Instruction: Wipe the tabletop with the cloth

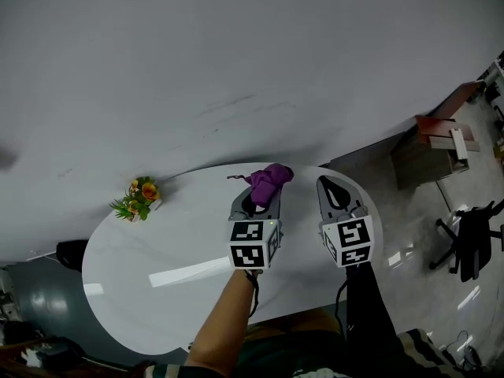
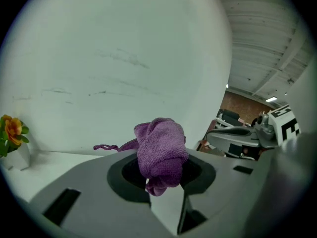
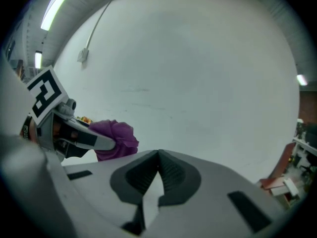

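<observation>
Grey left gripper [image 1: 258,198] clamps a bunched purple microfibre cloth [image 1: 270,177] over the round white tabletop [image 1: 157,250], right gripper [image 1: 334,191] closed empty beside it, small orange-flower pot [image 2: 17,158] standing well left

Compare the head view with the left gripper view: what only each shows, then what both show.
Head view only: the person's forearm, an office chair and the floor. Left gripper view only: a ribbed ceiling and a brick wall. Both: the purple cloth clamped in the left gripper, the right gripper, the potted flowers and the white tabletop.
</observation>
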Demonstrator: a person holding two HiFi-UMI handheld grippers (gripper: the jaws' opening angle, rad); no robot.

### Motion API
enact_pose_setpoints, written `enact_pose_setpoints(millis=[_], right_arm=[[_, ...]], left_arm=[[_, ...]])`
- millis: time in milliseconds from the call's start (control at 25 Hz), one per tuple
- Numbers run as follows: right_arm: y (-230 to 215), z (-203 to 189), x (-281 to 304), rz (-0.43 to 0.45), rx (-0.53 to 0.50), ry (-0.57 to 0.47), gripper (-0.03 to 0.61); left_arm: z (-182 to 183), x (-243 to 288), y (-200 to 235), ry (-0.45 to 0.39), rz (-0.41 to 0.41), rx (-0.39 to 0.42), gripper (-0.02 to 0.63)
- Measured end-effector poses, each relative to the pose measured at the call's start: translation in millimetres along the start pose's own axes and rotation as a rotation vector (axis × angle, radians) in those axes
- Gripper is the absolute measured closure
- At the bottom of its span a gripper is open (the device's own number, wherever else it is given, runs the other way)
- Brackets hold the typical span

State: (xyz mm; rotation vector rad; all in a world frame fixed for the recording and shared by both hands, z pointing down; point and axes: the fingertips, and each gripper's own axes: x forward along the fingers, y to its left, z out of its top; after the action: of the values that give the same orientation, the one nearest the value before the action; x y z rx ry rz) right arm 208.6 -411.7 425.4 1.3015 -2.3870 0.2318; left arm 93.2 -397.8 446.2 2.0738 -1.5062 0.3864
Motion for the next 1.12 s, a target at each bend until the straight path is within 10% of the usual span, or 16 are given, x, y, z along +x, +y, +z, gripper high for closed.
enact_pose_setpoints(millis=[480,1120], right_arm=[[-17.8,-61.6,42.1,0.089,0.069,0.070,0.575],[75.4,-51.9,70.8,0.238,0.014,0.079,0.575]], left_arm=[[-67.3,74.2,14.7,0.205,0.131,0.021,0.479],[-86.6,20.1,112.0,0.196,0.268,-0.030,0.482]])
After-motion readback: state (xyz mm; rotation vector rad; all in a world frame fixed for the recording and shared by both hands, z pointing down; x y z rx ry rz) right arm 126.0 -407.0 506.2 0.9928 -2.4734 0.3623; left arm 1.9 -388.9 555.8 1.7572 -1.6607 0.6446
